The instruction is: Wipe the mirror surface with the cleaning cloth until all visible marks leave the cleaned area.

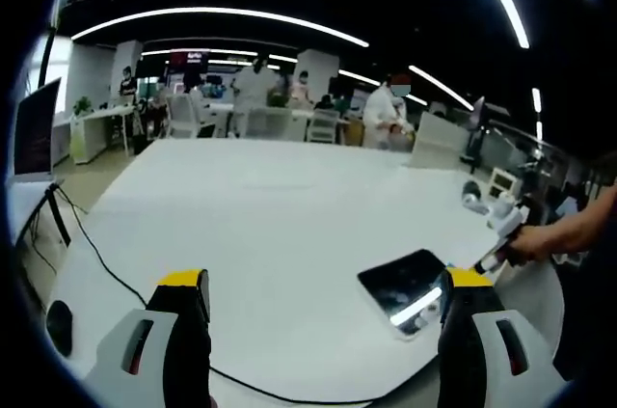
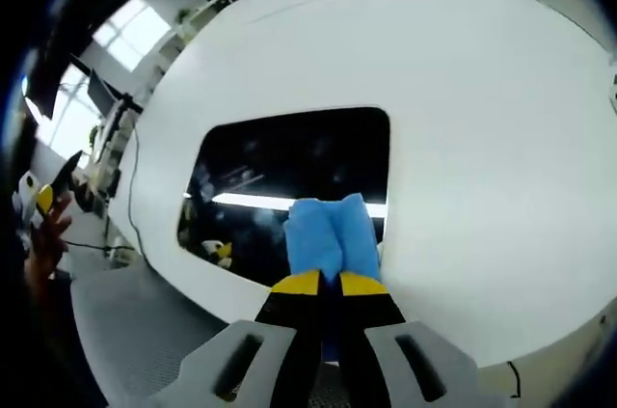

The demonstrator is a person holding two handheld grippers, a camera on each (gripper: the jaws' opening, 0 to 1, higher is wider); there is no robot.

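Mirror sits at the near edge of the white table; your right gripper pinches the blue cleaning cloth flat onto it for wiping, while your left gripper hangs wide open, spare.

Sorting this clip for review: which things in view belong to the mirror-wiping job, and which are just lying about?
Job:
mirror
blue cleaning cloth, clamped in the right gripper
left gripper, open, holding nothing

Lying about:
black cable across the white table
monitor
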